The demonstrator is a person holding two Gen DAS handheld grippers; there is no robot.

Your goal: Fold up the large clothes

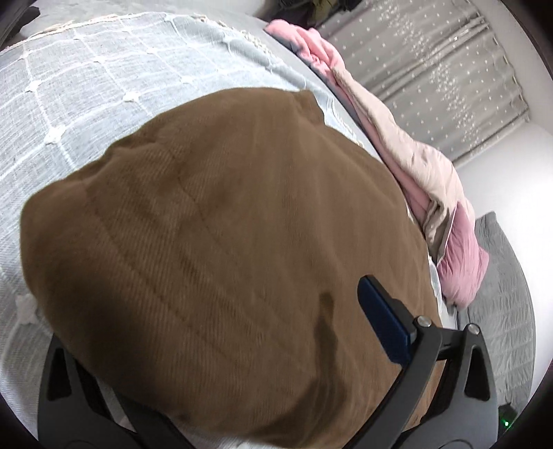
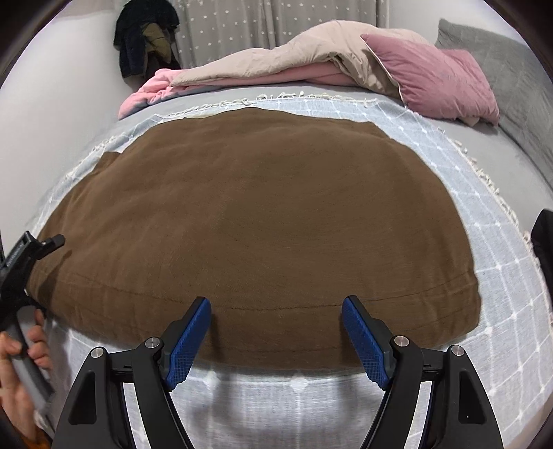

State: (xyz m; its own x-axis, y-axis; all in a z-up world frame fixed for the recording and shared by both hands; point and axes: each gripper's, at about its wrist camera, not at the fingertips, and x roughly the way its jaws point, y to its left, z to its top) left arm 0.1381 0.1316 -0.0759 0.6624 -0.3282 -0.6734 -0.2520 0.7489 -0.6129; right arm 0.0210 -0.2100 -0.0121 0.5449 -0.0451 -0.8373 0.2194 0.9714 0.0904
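A large brown garment (image 2: 262, 214) lies spread flat on a light blue checked blanket (image 2: 511, 276) on a bed. My right gripper (image 2: 276, 299) hovers over the garment's near hem, open, with nothing pressed between its blue pads. My left gripper (image 1: 269, 300) is at the garment's left edge, jaws wide apart. One of its blue pads (image 1: 383, 321) rests above the brown cloth (image 1: 224, 224); the other finger is hidden under the cloth. In the right wrist view the left gripper (image 2: 34, 248) shows at the far left, held by a hand (image 2: 20, 359).
A beige and pink duvet (image 2: 276, 58) and a pink pillow (image 2: 435, 79) are bunched along the far side of the bed. A grey pillow (image 2: 501, 48) lies at the back right. Dark clothes (image 2: 145, 38) hang by the star-patterned curtain (image 2: 262, 24).
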